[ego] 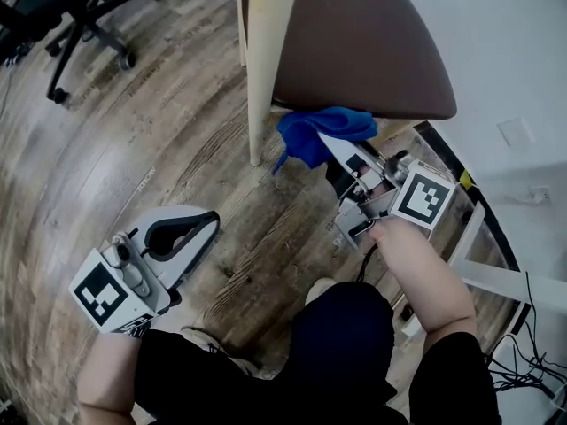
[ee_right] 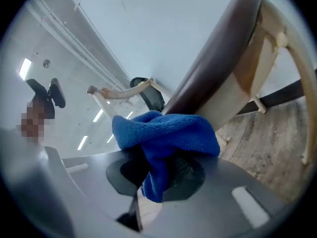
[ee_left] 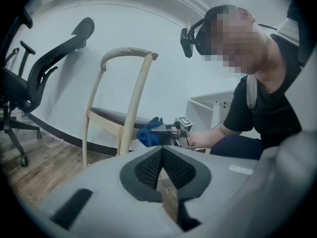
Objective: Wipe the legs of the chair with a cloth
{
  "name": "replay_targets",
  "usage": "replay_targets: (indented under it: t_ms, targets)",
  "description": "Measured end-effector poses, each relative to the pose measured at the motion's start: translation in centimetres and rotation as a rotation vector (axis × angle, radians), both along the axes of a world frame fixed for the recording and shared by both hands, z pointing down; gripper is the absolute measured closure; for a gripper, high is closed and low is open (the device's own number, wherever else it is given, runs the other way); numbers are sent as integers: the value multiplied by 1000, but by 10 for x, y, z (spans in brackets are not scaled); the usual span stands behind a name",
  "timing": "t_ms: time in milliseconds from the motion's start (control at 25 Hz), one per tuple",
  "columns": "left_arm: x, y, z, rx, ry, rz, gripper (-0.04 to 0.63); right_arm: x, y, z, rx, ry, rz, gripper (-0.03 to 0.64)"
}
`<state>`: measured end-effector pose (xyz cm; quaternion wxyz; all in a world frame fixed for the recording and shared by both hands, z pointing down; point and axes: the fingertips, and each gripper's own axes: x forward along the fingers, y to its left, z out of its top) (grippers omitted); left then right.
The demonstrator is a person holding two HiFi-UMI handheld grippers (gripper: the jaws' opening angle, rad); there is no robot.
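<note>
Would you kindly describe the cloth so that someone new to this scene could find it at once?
Look for the wooden chair with the brown seat. Just below that seat, beside a pale leg, the right gripper is shut on a bunched cloth. It is the only bright blue thing in view.

No word, number or brand name can be read in any of the three views. The only signs are black-and-white square code markers. One marker [ego: 99, 295] sits on the cube of the left gripper [ego: 200, 227], and a second marker [ego: 421, 198] sits on the cube of the right gripper [ego: 335, 145]. The left gripper view also shows a marker on the right gripper's cube, small and blurred. A short line of print [ego: 144, 180] on the wooden floor [ego: 106, 149] is too faint to read.
</note>
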<state>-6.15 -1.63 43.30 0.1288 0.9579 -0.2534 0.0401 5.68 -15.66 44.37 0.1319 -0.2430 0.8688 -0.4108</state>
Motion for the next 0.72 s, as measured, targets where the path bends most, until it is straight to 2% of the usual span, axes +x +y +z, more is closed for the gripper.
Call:
replay_targets:
  t_ms: [160, 480, 600, 720]
  targets:
    - [5, -1, -5, 9, 9, 6, 597, 55, -8, 6, 1, 67, 108, 552]
    - [11, -5, 4, -8, -8, 12, 597, 183, -34, 14, -12, 170, 393, 552]
    - [13, -6, 6, -13, -13, 12, 597, 210, -42, 14, -28, 184, 433, 552]
    - [14, -7, 6, -14, -17, 10, 597, 221, -44, 14, -26, 224, 423, 552]
